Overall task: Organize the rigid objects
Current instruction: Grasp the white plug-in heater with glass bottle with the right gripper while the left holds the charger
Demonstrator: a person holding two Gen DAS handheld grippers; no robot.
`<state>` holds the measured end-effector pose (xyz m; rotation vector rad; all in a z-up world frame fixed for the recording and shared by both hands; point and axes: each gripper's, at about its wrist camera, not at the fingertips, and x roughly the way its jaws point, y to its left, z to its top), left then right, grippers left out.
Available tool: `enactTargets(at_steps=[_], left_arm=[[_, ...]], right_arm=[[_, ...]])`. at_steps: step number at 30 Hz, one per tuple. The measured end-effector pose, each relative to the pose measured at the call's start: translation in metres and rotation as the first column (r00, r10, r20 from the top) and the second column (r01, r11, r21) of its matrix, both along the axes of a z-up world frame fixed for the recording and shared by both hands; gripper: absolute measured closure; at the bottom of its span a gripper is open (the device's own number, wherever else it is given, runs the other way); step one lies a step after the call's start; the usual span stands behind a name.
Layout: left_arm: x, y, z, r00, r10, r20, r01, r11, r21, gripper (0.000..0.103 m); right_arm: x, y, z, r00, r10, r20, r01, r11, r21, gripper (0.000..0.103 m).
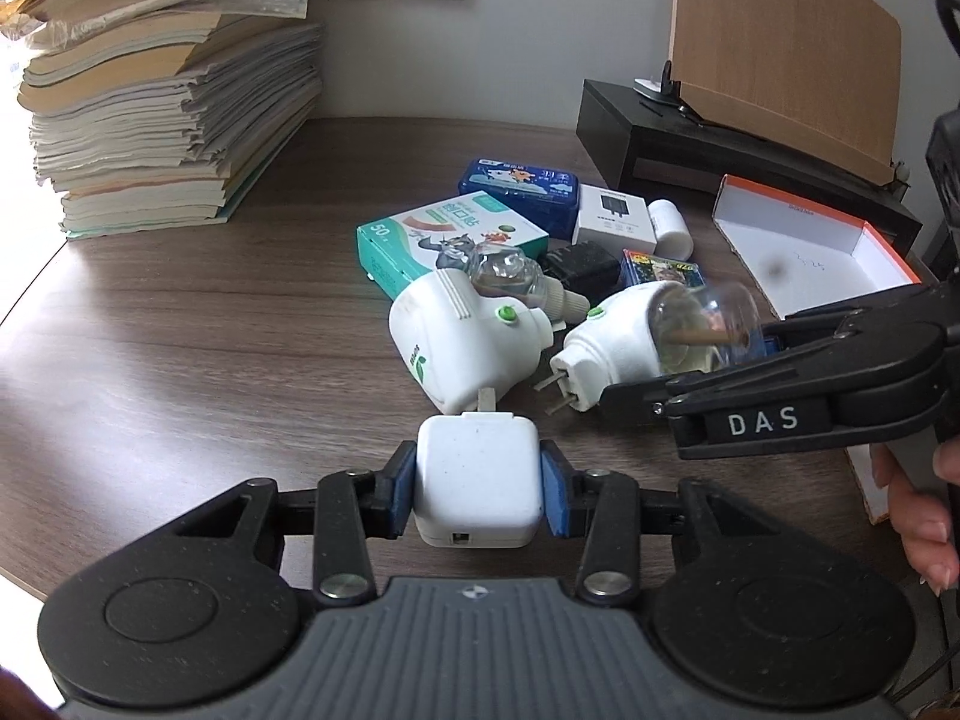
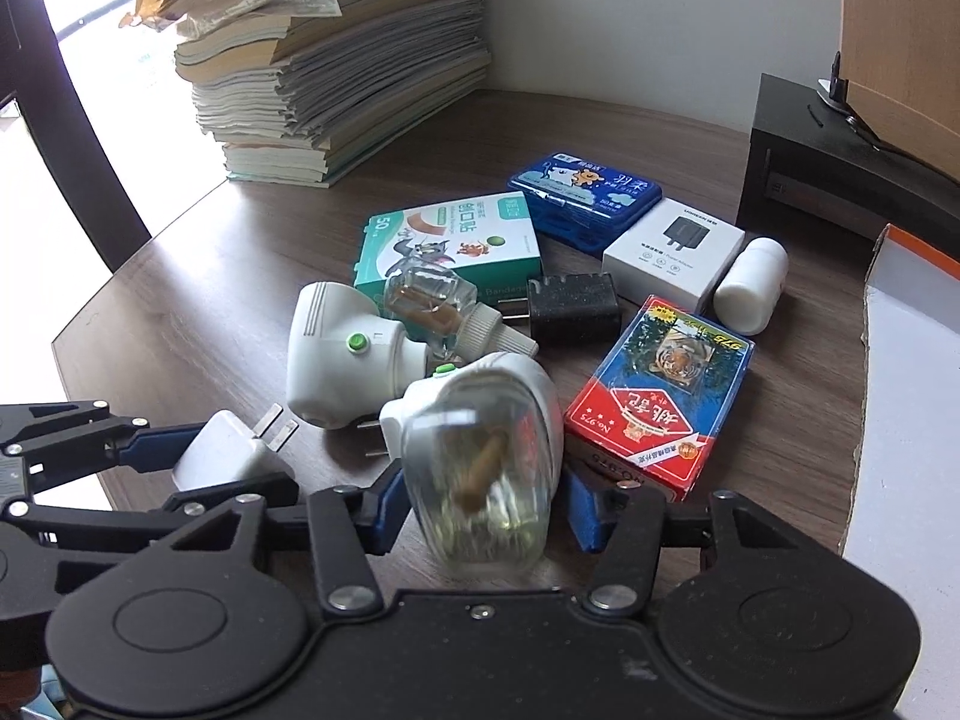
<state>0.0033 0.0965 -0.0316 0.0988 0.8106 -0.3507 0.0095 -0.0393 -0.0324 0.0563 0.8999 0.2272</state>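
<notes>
Clamped between the blue pads of the left gripper (image 1: 478, 489) sits a white cube charger (image 1: 477, 477), pinched on both sides with its prongs pointing away, at the near edge of the wooden table (image 1: 180, 330). To its right, the right gripper (image 2: 480, 498) straddles the clear bottle of a white plug-in vaporizer (image 2: 480, 456); the left pad lies against the glass, while the right pad seems to stand just clear, so a firm grip cannot be confirmed. A hand (image 1: 924, 510) holds that gripper at the right edge of the left wrist view.

Just beyond lies a second white vaporizer (image 1: 456, 336) on its side, with a loose glass refill bottle (image 2: 429, 300) leaning on it. A red and blue card box (image 2: 657, 402) lies to the right, a black charger (image 2: 573, 306) behind it. Farther off are a green bandage box (image 2: 450, 246), a blue tin (image 2: 585, 201), a white adapter box (image 2: 672, 252) and a small white bottle (image 2: 750, 285). An open orange-edged carton (image 1: 810, 240) stands at the right. A tall stack of books (image 1: 168, 108) fills the far left.
</notes>
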Motion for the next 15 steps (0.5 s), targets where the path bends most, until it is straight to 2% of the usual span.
enactTargets(at_steps=[2,3,5,6,8,9,10,12,14,15], left_arm=[[0.000,-0.003,0.002,1.000,-0.001,0.005,0.001,1.000,-0.007,0.061],[-0.001,-0.005,0.003,1.000,-0.004,0.007,0.004,1.000,-0.011,0.061],[-0.001,-0.009,0.004,1.000,-0.010,0.007,0.010,1.000,-0.014,0.061],[-0.002,-0.011,0.004,1.000,-0.013,0.007,0.014,1.000,-0.016,0.061],[-0.002,-0.015,0.004,1.000,-0.020,0.004,0.020,1.000,-0.023,0.061],[-0.002,-0.017,0.003,1.000,-0.021,0.002,0.021,1.000,-0.023,0.061],[-0.003,-0.018,0.003,1.000,-0.022,0.001,0.022,1.000,-0.021,0.061],[-0.004,-0.018,0.003,1.000,-0.022,0.000,0.022,1.000,-0.018,0.061],[-0.005,-0.017,0.003,1.000,-0.015,0.000,0.015,1.000,-0.020,0.061],[-0.006,-0.016,0.003,1.000,-0.012,0.002,0.012,1.000,-0.020,0.061]], right_arm=[[-0.004,-0.004,0.004,1.000,-0.005,0.015,0.005,1.000,0.009,0.041],[-0.005,-0.006,0.006,1.000,-0.009,0.020,0.008,1.000,0.014,0.045],[-0.009,-0.011,0.010,0.999,-0.007,0.032,0.006,1.000,0.024,0.082],[-0.011,-0.011,0.011,0.999,-0.015,0.036,0.015,1.000,-0.002,0.098],[-0.012,-0.010,0.010,0.999,-0.014,0.035,0.016,0.998,-0.059,0.094],[-0.013,-0.014,0.009,0.999,-0.015,0.039,0.017,0.999,-0.046,0.081],[-0.015,-0.017,0.009,0.999,-0.020,0.046,0.021,0.999,-0.028,0.065],[-0.016,-0.018,0.010,0.998,-0.006,0.070,0.008,1.000,-0.019,0.054],[-0.017,-0.013,0.010,0.994,0.014,0.108,-0.006,0.998,-0.069,0.042],[-0.017,-0.010,0.010,0.992,0.033,0.123,-0.022,0.996,-0.092,0.029]])
